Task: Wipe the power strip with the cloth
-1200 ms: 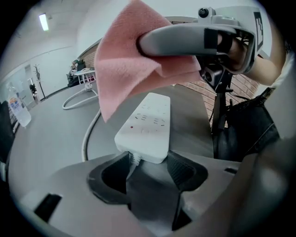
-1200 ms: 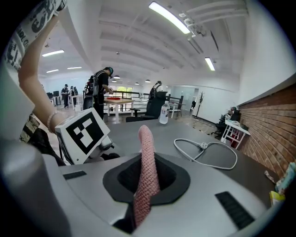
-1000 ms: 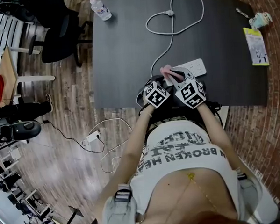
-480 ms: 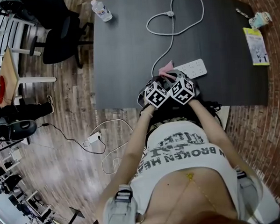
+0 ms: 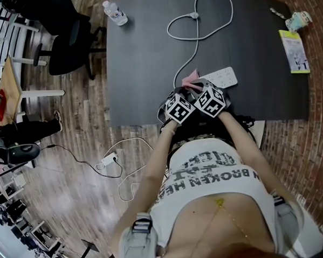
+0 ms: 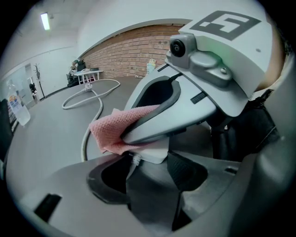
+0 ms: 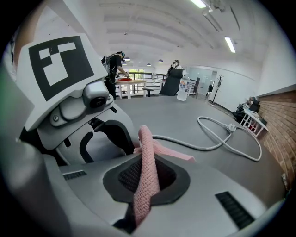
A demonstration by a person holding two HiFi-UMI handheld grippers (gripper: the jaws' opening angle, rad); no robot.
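A white power strip (image 5: 223, 77) lies near the front edge of the dark table (image 5: 141, 56), and its white cable (image 5: 192, 48) loops away to the far side. My left gripper (image 5: 186, 93) is at the strip's cable end, and the white corner of the power strip (image 6: 152, 155) sits in its jaws. My right gripper (image 5: 198, 86) crosses close beside it and is shut on the pink cloth (image 5: 190, 78). The cloth (image 7: 148, 171) rises between its jaws and drapes over the strip's left end. From the left gripper view, the cloth (image 6: 115, 132) sits under the right gripper's finger.
A water bottle (image 5: 115, 10) stands at the table's far left corner. A yellow-green booklet (image 5: 294, 51) and a small object (image 5: 298, 21) lie at the far right. A black chair (image 5: 70, 41) stands left of the table. People work at a distant table.
My right gripper has slid left along the strip with the cloth, ending beside the left gripper at the cable end. The left gripper has stayed put.
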